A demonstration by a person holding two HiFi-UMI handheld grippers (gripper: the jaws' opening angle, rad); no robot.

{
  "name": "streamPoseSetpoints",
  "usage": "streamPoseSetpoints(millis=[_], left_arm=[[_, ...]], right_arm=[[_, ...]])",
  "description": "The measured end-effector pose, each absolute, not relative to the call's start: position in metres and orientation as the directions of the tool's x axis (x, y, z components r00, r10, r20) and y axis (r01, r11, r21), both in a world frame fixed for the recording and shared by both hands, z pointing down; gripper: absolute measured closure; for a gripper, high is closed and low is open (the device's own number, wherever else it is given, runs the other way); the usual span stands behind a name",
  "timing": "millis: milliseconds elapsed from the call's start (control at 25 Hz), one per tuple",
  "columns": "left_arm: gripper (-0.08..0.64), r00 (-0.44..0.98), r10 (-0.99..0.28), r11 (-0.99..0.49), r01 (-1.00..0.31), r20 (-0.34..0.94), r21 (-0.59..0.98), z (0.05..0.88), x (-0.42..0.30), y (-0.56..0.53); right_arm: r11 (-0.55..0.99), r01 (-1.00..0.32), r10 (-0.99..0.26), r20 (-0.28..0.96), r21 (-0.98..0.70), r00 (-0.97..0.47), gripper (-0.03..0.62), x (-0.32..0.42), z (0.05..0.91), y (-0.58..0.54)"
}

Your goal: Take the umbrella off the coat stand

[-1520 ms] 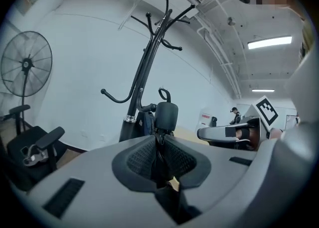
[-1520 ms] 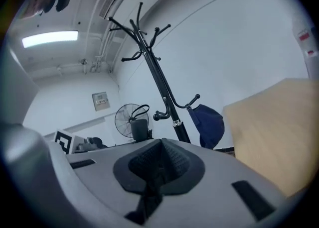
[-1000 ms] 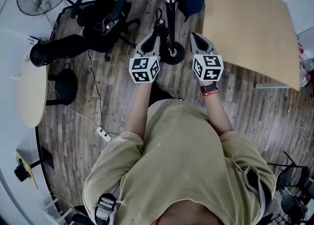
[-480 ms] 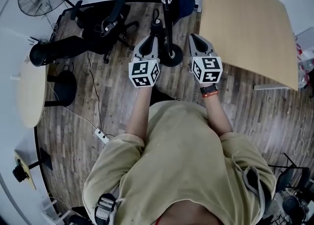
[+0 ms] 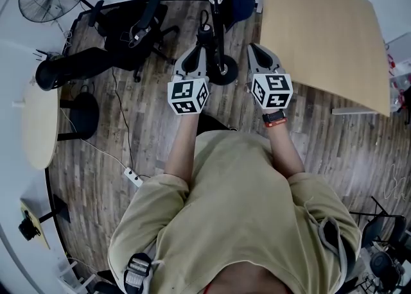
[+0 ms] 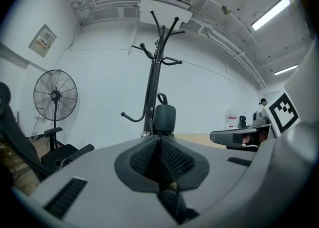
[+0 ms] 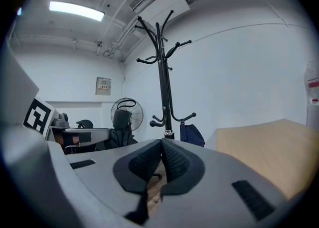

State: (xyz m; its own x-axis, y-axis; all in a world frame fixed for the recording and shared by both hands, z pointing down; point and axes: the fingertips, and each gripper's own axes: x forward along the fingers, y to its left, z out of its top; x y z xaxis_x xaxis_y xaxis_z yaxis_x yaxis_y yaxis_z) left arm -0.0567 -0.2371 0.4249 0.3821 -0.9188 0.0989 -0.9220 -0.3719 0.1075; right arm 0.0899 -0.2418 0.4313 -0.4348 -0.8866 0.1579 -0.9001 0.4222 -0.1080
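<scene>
The left gripper (image 6: pixel 159 139) had jaws closing on nothing, with the umbrella (image 6: pixel 164 117) on the coat stand (image 6: pixel 153 72) just beyond. The right gripper (image 7: pixel 160 143) was closed, empty.

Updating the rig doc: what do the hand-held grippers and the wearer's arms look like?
The left hand-held gripper and right hand-held gripper each have a grey moulded shell, black ribbed pads and a white cube with black square markers. The left one's jaws are closing, with nothing between them. The person wears beige short sleeves and a black watch on an orange-red strap on the right wrist.
</scene>
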Motion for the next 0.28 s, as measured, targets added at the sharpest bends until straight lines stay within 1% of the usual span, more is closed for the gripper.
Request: streamPoseSetpoints(millis=[280], left_arm=[[0.529,0.437,-0.893,-0.428,-0.898,0.106,0.098,0.427,-0.053,-0.248]], right_arm=[[0.427,-0.894,-0.880,0.168,-0.134,-0.445,0.577,0.079,0.440,-0.254]])
